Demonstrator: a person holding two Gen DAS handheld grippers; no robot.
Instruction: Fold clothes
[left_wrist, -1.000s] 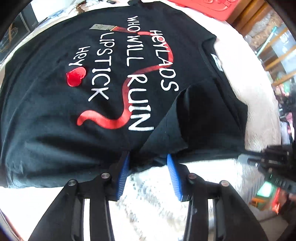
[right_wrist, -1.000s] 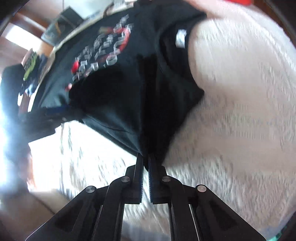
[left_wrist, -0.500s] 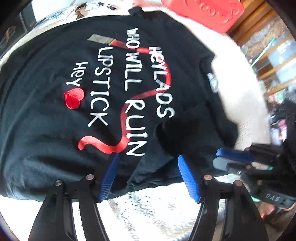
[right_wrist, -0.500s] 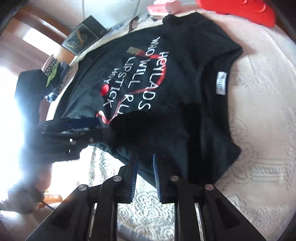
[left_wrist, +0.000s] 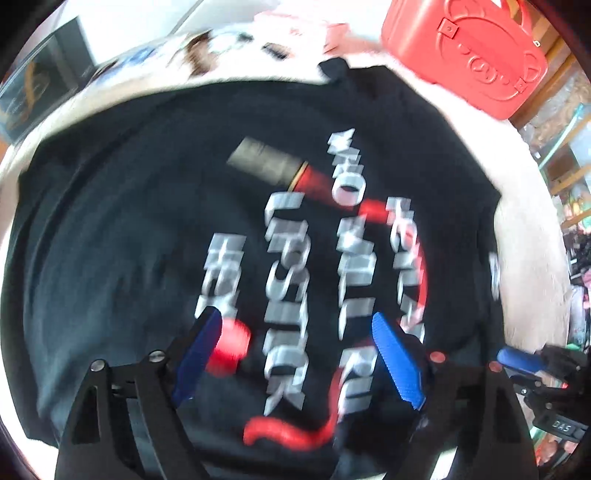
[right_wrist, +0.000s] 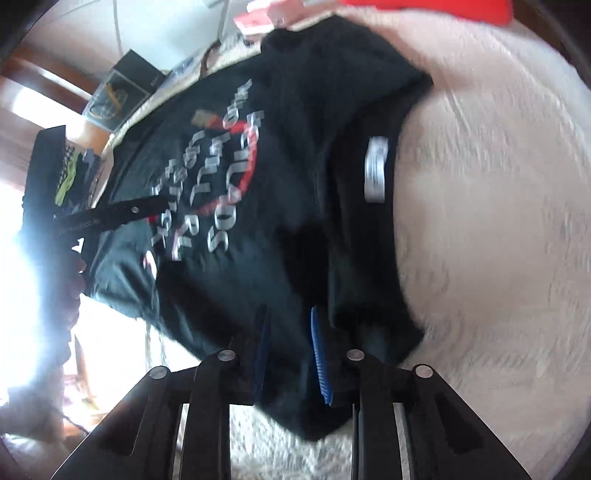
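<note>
Left gripper (left_wrist: 295, 354) hung over black T-shirt (left_wrist: 129, 240), jaws wide and opening, nothing between pads. Right gripper (right_wrist: 290, 354) at folded sleeve edge, jaws narrow, opening; whether pads touched cloth unclear. Shirt lay flat on white lace cover (right_wrist: 498, 221), print up. Red case (left_wrist: 469, 51) beyond.

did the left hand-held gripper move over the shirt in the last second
Yes. The left hand-held gripper, jaws opening and empty, went from the black t-shirt's near edge inward over its print.
</note>
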